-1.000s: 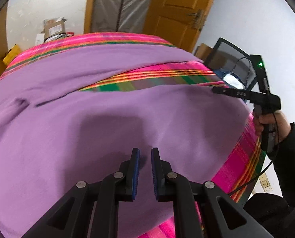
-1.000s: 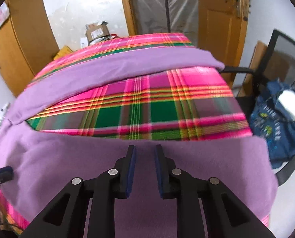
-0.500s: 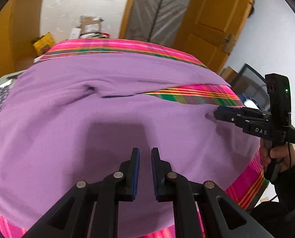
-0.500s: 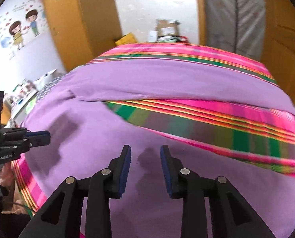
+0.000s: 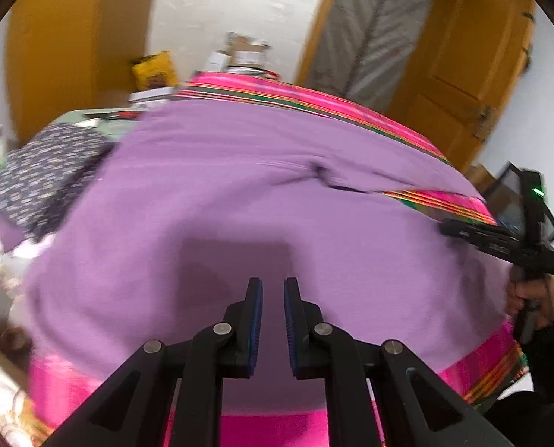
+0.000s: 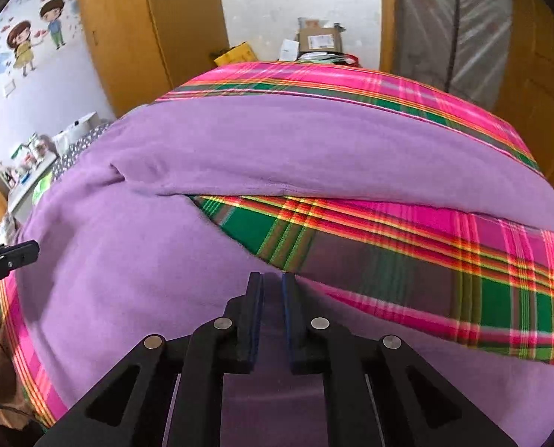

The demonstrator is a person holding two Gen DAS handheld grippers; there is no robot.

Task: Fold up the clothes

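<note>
The purple garment (image 6: 135,260) lay spread over a bed covered by a pink, green and orange plaid blanket (image 6: 444,268), reaching almost from one side edge to the other. A wedge of plaid showed between its near part and a long band of purple farther back; whether that band was a leg or a sleeve could not be told.

The right gripper (image 6: 273,290) was down at the near inner edge of the cloth, its jaws closing with purple fabric between the blue pads. The left gripper (image 5: 273,298) hung over the smooth near stretch of the garment (image 5: 239,193) with a narrow gap between its fingers and nothing in it.

From the left wrist camera, the right gripper (image 5: 497,238) showed at the bed's edge, a green light on its body and a hand (image 5: 534,298) on its handle; white lettering on its side was too blurred to read.

A dark patterned cloth (image 5: 42,178) lay beyond the bed's left side, smeared by motion. Cardboard boxes (image 6: 318,41) stood behind the bed, one bearing a white label too small to read. Cartoon children stickers (image 6: 34,41) decorated the wall.
</note>
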